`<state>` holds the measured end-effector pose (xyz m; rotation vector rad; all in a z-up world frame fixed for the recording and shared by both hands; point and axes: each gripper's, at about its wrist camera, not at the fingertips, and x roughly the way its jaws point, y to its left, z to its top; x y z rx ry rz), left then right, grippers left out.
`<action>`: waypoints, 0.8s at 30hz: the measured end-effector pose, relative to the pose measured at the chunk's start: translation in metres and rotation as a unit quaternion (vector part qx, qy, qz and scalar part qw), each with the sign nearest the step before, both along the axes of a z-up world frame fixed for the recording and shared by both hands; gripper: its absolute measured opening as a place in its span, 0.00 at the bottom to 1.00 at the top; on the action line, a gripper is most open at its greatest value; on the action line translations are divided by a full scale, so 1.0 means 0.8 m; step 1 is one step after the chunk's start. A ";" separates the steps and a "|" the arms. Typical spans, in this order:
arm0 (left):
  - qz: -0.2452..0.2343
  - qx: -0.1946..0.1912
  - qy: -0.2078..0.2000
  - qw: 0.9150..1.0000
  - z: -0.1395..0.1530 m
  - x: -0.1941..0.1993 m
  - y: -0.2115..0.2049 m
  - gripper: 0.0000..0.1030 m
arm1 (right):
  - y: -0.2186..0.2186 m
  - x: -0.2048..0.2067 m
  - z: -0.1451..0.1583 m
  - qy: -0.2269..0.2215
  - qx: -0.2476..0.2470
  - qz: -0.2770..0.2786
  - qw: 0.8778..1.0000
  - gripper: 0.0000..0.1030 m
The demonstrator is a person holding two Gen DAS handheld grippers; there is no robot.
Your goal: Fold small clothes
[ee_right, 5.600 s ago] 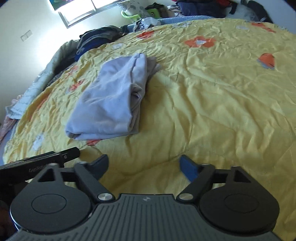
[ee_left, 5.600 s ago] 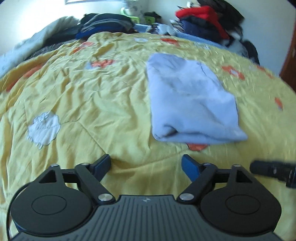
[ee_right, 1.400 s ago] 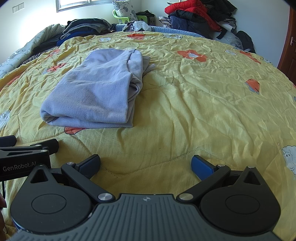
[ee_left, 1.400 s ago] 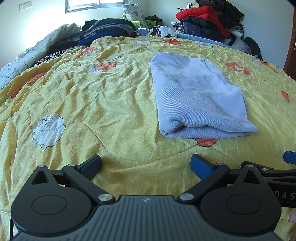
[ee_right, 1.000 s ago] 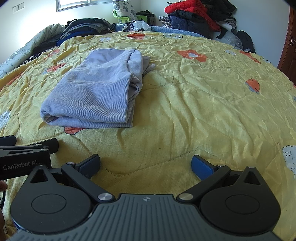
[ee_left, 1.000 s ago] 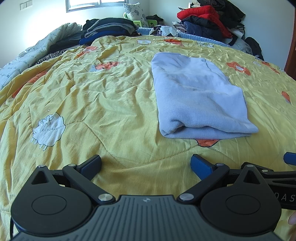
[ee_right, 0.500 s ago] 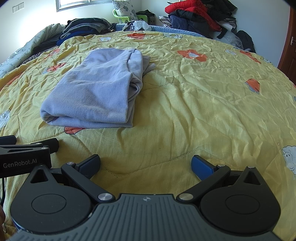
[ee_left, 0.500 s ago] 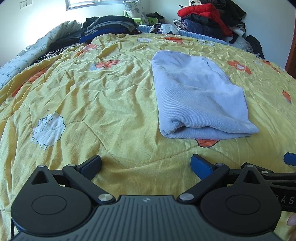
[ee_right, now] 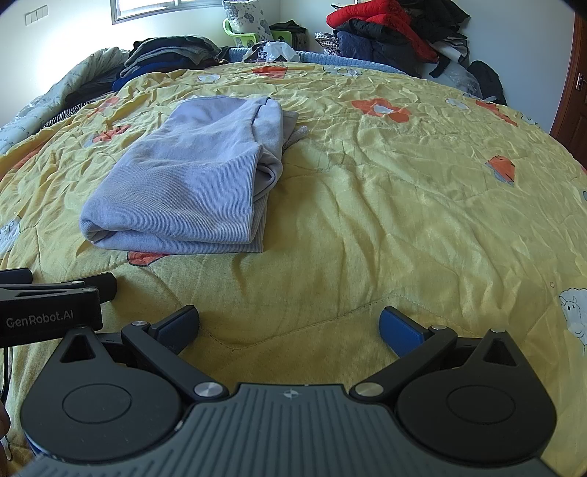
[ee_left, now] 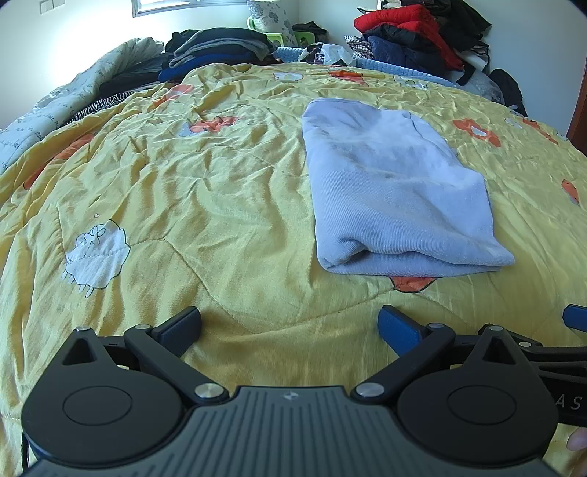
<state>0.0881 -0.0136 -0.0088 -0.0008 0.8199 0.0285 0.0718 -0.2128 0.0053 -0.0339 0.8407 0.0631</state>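
A pale blue-grey garment [ee_left: 396,198] lies folded into a thick rectangle on the yellow quilt, ahead and to the right in the left wrist view. In the right wrist view the garment [ee_right: 190,183] lies ahead to the left. My left gripper [ee_left: 290,323] is open and empty, low over the quilt, short of the garment's near edge. My right gripper [ee_right: 290,323] is open and empty, beside the left one and to the right of the garment. The left gripper's body shows at the left edge of the right wrist view [ee_right: 51,304].
The yellow quilt [ee_left: 183,205] with orange flowers and white sheep covers the bed. Stacks of dark folded clothes [ee_left: 216,47] and a red and dark heap [ee_left: 411,33] line the far edge. A wooden door [ee_right: 572,80] stands at the right.
Both grippers have stayed almost still over the last second, open and empty. Since 5.6 s ago both have steadied, level with the bed. The garment has not moved.
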 end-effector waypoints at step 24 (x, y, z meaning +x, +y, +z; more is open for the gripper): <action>0.002 -0.002 0.010 1.000 0.001 0.001 -0.001 1.00 | 0.000 0.000 0.000 -0.001 0.000 -0.001 1.000 0.99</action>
